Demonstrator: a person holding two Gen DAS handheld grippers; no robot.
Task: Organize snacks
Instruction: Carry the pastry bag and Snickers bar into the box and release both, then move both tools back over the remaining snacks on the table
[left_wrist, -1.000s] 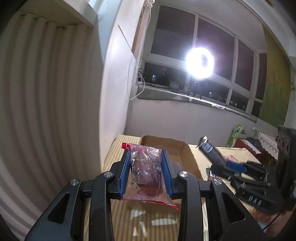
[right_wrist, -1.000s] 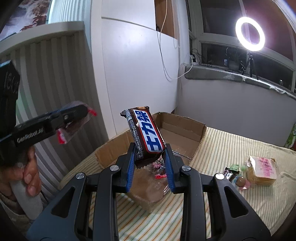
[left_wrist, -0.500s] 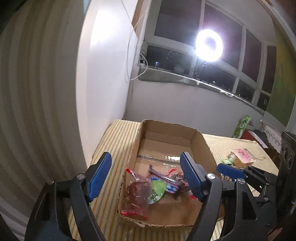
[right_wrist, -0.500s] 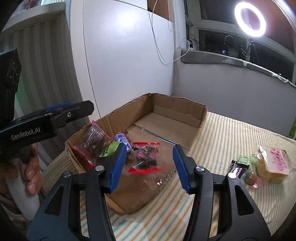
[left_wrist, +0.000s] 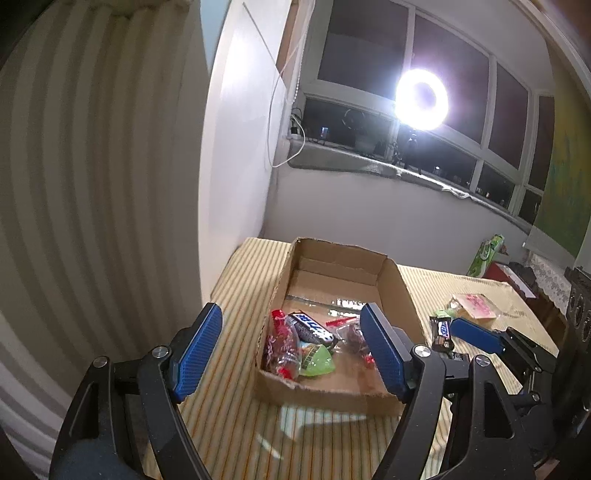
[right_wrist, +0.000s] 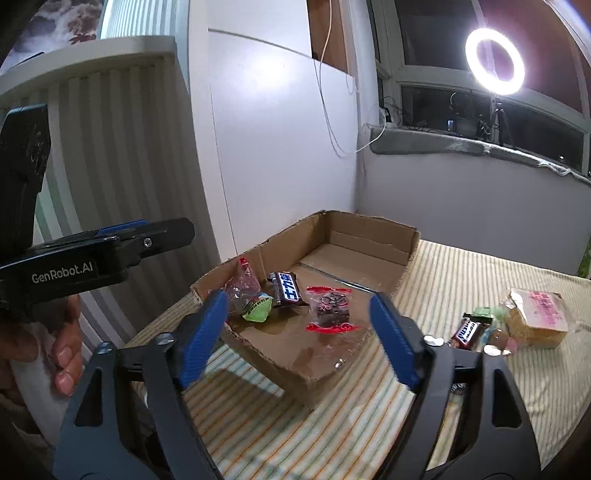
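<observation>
1. Your left gripper (left_wrist: 290, 352) has its blue pads (left_wrist: 197, 347) spread wide with nothing pinched; the near end of the cardboard box (left_wrist: 317, 389) sits in the gap beyond them, lower centre of the left wrist view.
2. Your right gripper (right_wrist: 299, 338) is opening at this moment, blue pads (right_wrist: 393, 338) far apart and gripping nothing; only the box's near corner (right_wrist: 295, 365) shows between them.
3. Your left hand (right_wrist: 62, 347) wraps the white handle at the lower left edge of the right wrist view; the left gripper's black body reaches in from mid-left.
4. Box stands on a striped cloth (left_wrist: 236, 435), open side up.
5. Snacks lie loose on the box floor at its near end:
   - clear packet with red print (right_wrist: 242, 286), leaning on the left wall;
   - green wrapped piece (right_wrist: 258, 312), just beside that packet;
   - dark bar with a blue and white label (right_wrist: 286, 290), centre;
   - clear packet with red edges and dark contents (right_wrist: 330, 308), right of the bar.
6. Far half of the box floor (right_wrist: 354, 264) is bare cardboard.
7. Outside the box, right of frame on the cloth: a small dark bar (right_wrist: 467, 332), a brown ball-shaped sweet (right_wrist: 496, 338), a green wrapper (right_wrist: 484, 312) and a wrapped pale cake with pink print (right_wrist: 537, 317), all close together and well apart from the box.
8. Behind: white panel (right_wrist: 280, 155), windowsill and a lit ring light (right_wrist: 495, 57) at upper right.
</observation>
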